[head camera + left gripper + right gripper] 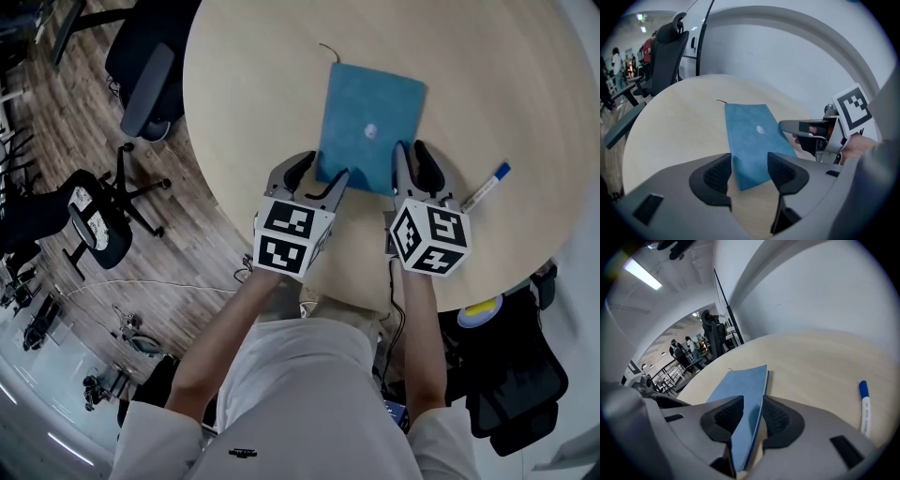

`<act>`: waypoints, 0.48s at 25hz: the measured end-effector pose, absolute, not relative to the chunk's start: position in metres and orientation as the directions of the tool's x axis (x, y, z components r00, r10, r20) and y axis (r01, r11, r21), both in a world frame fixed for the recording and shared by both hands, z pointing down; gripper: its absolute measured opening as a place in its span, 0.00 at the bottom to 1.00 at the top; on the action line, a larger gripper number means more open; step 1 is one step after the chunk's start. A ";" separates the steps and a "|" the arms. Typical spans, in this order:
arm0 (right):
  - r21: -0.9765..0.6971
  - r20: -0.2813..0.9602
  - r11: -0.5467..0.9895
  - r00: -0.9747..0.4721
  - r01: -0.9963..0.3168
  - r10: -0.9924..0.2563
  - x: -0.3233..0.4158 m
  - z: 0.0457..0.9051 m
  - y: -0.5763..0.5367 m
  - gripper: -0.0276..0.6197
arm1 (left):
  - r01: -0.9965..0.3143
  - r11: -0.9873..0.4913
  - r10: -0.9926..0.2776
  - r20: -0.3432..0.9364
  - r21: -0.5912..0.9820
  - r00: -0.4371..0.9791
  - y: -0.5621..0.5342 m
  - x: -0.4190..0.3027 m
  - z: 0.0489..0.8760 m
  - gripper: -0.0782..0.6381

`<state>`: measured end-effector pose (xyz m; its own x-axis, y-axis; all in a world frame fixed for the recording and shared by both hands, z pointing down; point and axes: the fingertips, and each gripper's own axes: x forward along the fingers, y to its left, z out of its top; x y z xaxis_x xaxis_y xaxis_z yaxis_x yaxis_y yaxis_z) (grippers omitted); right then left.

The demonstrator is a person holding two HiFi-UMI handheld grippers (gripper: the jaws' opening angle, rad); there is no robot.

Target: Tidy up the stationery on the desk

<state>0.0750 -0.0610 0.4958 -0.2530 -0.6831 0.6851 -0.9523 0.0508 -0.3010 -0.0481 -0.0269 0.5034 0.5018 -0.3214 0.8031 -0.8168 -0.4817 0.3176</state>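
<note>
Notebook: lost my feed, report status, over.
Left gripper open, astride notebook corner. Right gripper shut on its edge. Pen lies clear, right side.

blue notebook [370, 112], left tool [323, 171] and right tool [411, 150] at near edge

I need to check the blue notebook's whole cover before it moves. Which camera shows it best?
The head view: it looks down on the notebook, showing nearly the whole cover, with only the near corners hidden. The left gripper view shows it foreshortened. The right gripper view shows it close up at a steep slant.
</note>
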 end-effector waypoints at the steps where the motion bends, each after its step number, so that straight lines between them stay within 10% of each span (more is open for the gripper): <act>1: -0.298 0.679 0.048 -0.247 -0.953 -0.691 0.077 0.493 -0.060 0.24 | -0.818 -0.474 -0.326 0.798 0.327 0.508 -0.027 -0.047 0.500 0.46; 8: -0.296 0.658 0.018 -0.218 -0.955 -0.720 0.090 0.476 -0.037 0.24 | -0.810 -0.461 -0.357 0.760 0.363 0.544 -0.019 -0.031 0.481 0.44; 12: -0.267 0.654 -0.032 -0.157 -0.963 -0.740 0.110 0.466 -0.021 0.24 | -0.819 -0.458 -0.392 0.749 0.345 0.535 -0.015 -0.020 0.472 0.25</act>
<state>0.1100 -0.0209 0.4657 -0.1569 -0.7397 0.6545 -0.9632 -0.0318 -0.2668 -0.0202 -0.0146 0.4715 0.5345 -0.3920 0.7487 -0.8191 -0.4585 0.3448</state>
